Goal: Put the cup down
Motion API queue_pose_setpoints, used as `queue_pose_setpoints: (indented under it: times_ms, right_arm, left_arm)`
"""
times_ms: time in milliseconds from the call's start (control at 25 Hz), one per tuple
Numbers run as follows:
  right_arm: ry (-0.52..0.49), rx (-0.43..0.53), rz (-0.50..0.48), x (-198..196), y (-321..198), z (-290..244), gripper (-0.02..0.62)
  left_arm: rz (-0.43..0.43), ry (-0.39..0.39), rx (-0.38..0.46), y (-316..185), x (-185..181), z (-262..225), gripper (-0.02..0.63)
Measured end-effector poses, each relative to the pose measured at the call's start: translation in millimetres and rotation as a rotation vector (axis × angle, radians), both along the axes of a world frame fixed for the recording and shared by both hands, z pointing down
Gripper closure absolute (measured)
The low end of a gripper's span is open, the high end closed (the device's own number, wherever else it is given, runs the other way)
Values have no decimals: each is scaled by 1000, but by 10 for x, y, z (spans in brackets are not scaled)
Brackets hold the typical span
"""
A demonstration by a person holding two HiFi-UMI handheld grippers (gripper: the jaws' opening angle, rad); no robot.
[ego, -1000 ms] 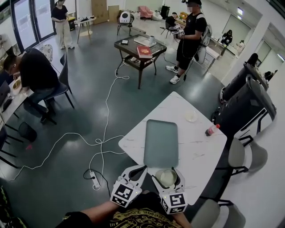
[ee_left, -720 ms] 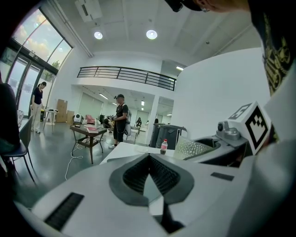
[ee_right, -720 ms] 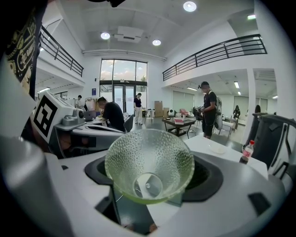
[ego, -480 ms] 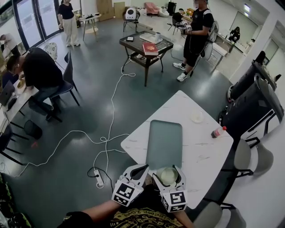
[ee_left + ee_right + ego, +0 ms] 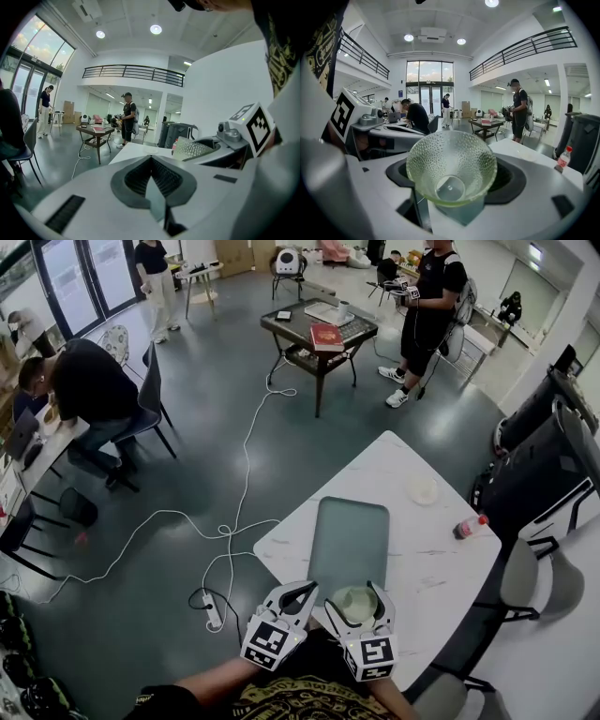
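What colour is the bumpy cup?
The cup is pale green, see-through, covered in tiny bumps. Right gripper view shows it best.

The cup point(image 5: 451, 168) is dimpled clear glass; the tray point(image 5: 349, 540) looks matt.

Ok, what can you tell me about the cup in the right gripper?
The cup is clear pale-green glass, its dimpled wall flaring from a narrow flat base to a wide round rim. It looks empty. The right gripper is shut on its sides, open mouth facing that gripper's camera. In the head view it shows at the tray's near end; whether it rests on anything can't be told.
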State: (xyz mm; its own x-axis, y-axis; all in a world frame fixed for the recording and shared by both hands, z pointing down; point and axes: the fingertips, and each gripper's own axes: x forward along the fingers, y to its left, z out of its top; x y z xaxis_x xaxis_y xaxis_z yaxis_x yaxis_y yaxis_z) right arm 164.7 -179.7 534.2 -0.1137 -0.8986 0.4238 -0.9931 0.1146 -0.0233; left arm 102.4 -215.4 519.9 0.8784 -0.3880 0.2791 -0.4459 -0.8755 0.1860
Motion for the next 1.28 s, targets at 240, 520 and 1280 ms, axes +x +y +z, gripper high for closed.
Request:
queue_pose_setpoints:
  times_ms: [240, 520, 1280]
  right_arm:
    - [-4, -2, -27, 131, -205, 34, 196]
    - [-7, -13, -38, 269, -360, 141, 195]
    - [12, -81, -32, 591, -716, 783, 196]
  left_arm:
    - [-21, -18, -3, -167, 143, 45, 609]
    - [-54, -54, -21, -293, 235, 222, 609]
    - [-132, -176, -64, -601, 322, 937, 609]
